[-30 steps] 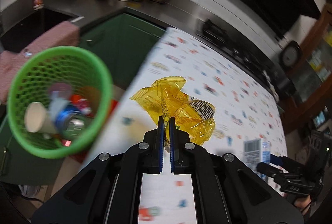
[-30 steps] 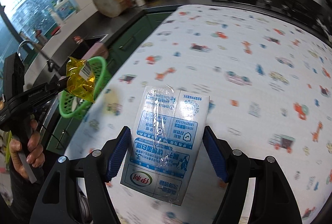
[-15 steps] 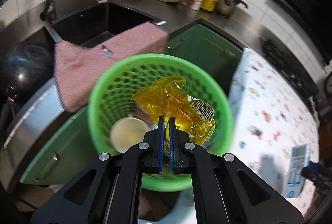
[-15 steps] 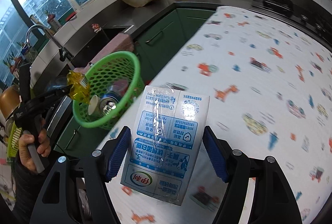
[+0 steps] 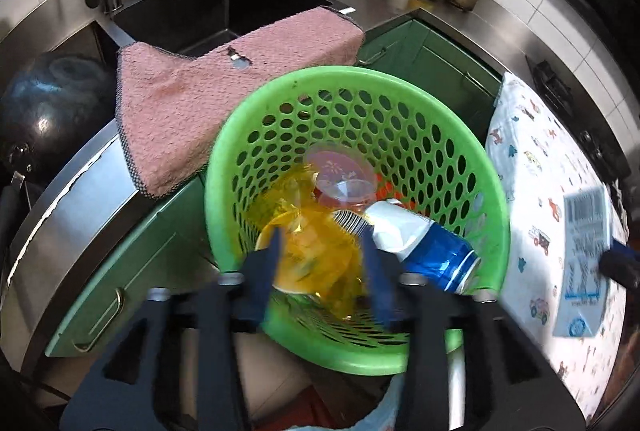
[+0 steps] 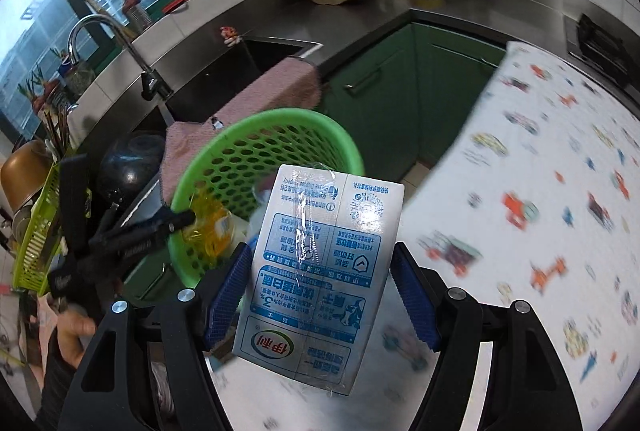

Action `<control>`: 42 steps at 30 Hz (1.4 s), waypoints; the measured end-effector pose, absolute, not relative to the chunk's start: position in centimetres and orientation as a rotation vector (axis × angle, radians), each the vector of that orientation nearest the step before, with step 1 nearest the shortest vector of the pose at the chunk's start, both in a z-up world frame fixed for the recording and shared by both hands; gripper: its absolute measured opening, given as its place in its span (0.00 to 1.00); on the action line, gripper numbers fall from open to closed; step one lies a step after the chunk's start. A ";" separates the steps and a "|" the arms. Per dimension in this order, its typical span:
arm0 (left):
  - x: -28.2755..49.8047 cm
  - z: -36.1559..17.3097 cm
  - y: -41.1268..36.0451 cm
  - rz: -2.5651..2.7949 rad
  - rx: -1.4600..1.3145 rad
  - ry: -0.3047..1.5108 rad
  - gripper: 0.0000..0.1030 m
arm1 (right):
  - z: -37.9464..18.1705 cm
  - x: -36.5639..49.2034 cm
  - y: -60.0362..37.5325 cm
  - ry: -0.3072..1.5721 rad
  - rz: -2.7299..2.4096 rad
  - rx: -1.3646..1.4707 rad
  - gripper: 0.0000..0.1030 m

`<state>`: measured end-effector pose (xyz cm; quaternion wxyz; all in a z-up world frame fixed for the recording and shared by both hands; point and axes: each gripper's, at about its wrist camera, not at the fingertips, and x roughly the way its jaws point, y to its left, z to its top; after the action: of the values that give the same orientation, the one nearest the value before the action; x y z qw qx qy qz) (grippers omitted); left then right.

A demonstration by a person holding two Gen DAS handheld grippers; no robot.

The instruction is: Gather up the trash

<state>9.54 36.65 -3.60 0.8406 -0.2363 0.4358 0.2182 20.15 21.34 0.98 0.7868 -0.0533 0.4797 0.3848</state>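
The green mesh basket (image 5: 360,75) fills the left wrist view, holding a blue and white can (image 5: 424,243) and a clear plastic cup (image 5: 340,175). My left gripper (image 5: 324,263) hangs over the basket, its jaws opening. The yellow wrapper (image 5: 316,247) lies blurred and loose between the fingers, down inside the basket. In the right wrist view my right gripper (image 6: 320,291) is shut on a blue and white milk carton (image 6: 320,271), held in the air beside the basket (image 6: 256,123). That view also shows the left gripper (image 6: 180,221) at the basket's rim by the wrapper (image 6: 212,227).
A pink towel (image 5: 224,99) drapes over the sink edge (image 5: 216,11) behind the basket, and a black wok (image 5: 44,111) sits to the left. The table with its patterned cloth (image 6: 560,191) lies to the right. A green dish rack (image 6: 36,227) stands at far left, and green cabinets are below.
The left gripper swung from the table to over the basket, then opened, and the yellow wrapper dropped inside. The right gripper carried the milk carton across the table toward the basket.
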 end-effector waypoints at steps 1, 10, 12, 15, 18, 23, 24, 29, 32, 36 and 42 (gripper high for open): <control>9.3 -3.5 36.7 0.460 -0.498 0.915 0.48 | 0.9 20.3 22.3 1.034 0.845 -0.119 0.67; 7.0 -2.8 37.2 0.447 -0.541 0.861 0.64 | 0.1 21.4 27.4 1.000 0.899 -0.157 0.69; 6.5 -2.8 37.2 0.453 -0.543 0.853 0.68 | 0.1 21.5 27.7 0.996 0.926 -0.141 0.77; 6.1 -2.9 37.3 0.450 -0.554 0.848 0.68 | 0.4 21.2 27.6 0.972 0.937 -0.136 0.79; 5.6 -2.5 37.0 0.457 -0.544 0.838 0.70 | 0.7 20.7 27.1 0.956 0.938 -0.143 0.79; 4.5 -1.3 35.6 0.468 -0.514 0.811 0.77 | 1.6 18.9 25.1 0.914 0.926 -0.172 0.79; 4.4 -0.9 35.2 0.470 -0.499 0.805 0.79 | 1.7 18.5 24.6 0.905 0.919 -0.177 0.80; 3.1 0.8 32.8 0.490 -0.428 0.768 0.87 | 2.6 15.9 21.6 0.860 0.899 -0.188 0.82; 2.3 1.8 31.6 0.503 -0.401 0.741 0.91 | 3.1 14.2 19.6 0.829 0.872 -0.213 0.83; 1.4 2.8 29.6 0.503 -0.378 0.716 0.94 | 3.6 12.1 16.9 0.798 0.833 -0.229 0.87; 0.4 4.6 25.8 0.485 -0.321 0.675 0.95 | 3.7 9.1 12.7 0.781 0.771 -0.239 0.89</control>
<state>0.44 25.82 4.57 0.9024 -0.1551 0.3264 0.2345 9.14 12.68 3.67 0.8464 -0.1132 0.3701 0.3657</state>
